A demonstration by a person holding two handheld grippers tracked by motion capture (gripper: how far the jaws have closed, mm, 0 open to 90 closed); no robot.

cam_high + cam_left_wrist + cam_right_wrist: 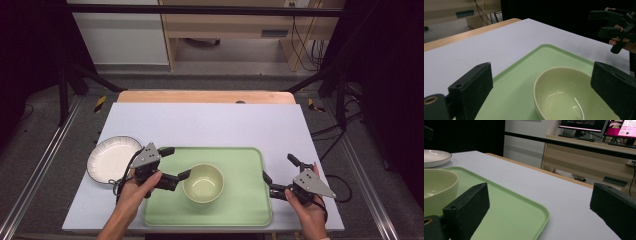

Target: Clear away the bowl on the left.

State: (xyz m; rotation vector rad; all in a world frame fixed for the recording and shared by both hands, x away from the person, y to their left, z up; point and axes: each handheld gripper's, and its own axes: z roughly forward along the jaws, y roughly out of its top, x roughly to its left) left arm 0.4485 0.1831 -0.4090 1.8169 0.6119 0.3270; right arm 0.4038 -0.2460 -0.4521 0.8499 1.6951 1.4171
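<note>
You are holding your left gripper (174, 163) open at the bowl's (203, 183) left rim, your right gripper (279, 172) hovering open past the tray's (240, 205) right edge.

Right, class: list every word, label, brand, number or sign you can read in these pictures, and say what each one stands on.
No text can be read anywhere.
Monitors behind the table, in the right gripper view: they show coloured screen content, too small and blurred to read.
Bowl, tray, plate, left gripper and right gripper: no lettering visible.
</note>
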